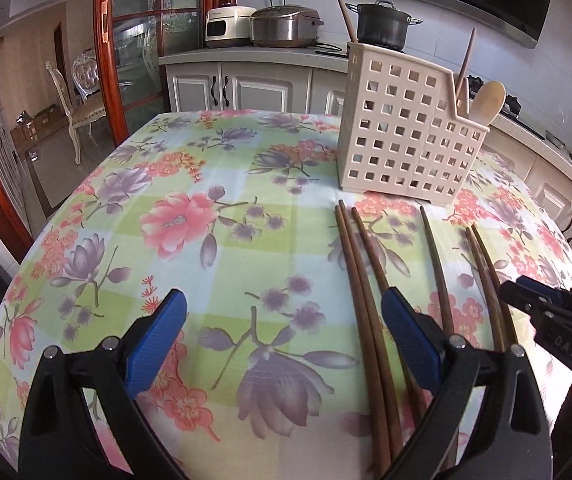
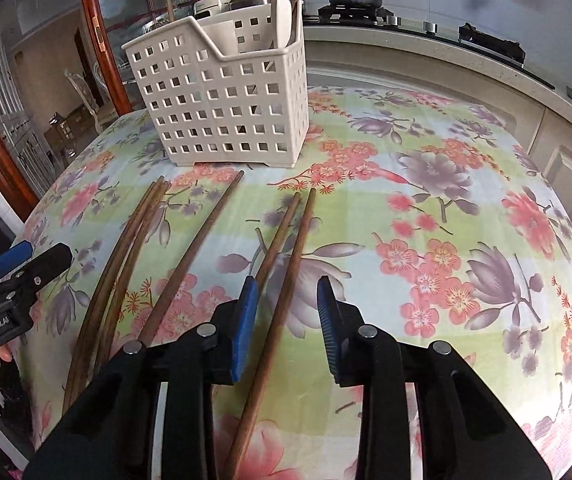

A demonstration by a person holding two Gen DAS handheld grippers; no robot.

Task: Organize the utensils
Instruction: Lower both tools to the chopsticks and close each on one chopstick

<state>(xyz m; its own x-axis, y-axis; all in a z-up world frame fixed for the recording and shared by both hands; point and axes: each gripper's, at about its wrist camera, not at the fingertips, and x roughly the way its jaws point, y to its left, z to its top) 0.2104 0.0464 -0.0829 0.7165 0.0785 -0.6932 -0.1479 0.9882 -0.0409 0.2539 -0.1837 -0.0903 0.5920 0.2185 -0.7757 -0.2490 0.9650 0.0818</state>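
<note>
Left gripper (image 1: pixel 283 320): jaws wide apart, empty.
Right gripper (image 2: pixel 288 312): jaws narrowly parted, straddling one chopstick (image 2: pixel 286 280), pads not touching.
Clear tablecloth (image 2: pixel 466 208): rightward.

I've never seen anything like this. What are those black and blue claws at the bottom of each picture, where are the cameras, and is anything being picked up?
No robot here: a person holds a two-finger gripper in each hand, and a wide-angle camera on each one looks forward along its fingers. One picture comes from the left gripper, the other from the right gripper; each also shows at the edge of the other's picture.

On the flowered tablecloth stands a cream holder full of square holes, already holding a pale spoon and some sticks. In front of it lie six brown chopsticks.

The left gripper is wide open and holds nothing. The right one's blue pads straddle one chopstick, but gaps show on both sides, so nothing is gripped yet.
</note>
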